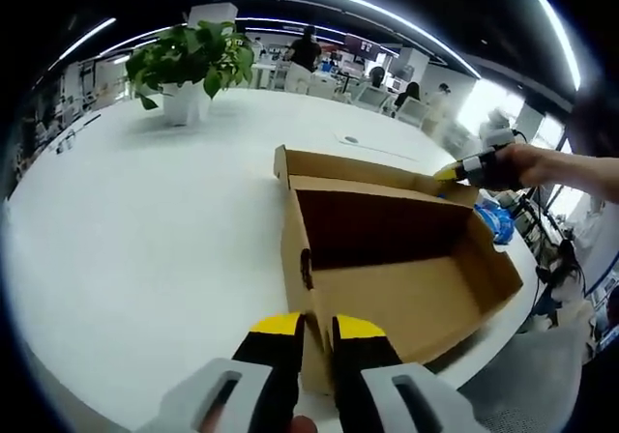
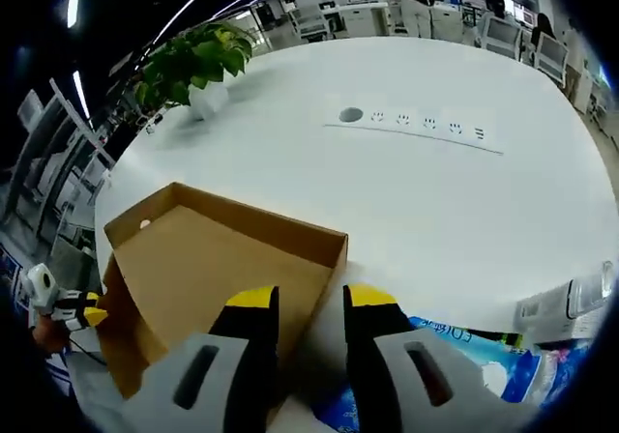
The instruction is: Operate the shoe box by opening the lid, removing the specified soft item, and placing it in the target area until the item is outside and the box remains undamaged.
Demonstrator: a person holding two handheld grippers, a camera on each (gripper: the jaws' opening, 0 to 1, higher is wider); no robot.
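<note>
Left gripper view: left gripper (image 1: 317, 341) straddling near wall of box (image 1: 387, 278), jaws close each side of cardboard edge, looking clamped on it. Box sitting open on white table (image 1: 145, 220), interior dark at back, no contents visible. Right gripper (image 1: 464, 170) w/ hand (image 1: 542, 165) reaching in at far corner. Plant (image 1: 189, 61) standing far left.

Right gripper view: right gripper (image 2: 311, 331) straddling lid (image 2: 222, 259) corner, jaws apart, grip unclear. Blue pack (image 2: 464, 356) lying beside. Left gripper (image 2: 73, 309) showing at far edge.
</note>
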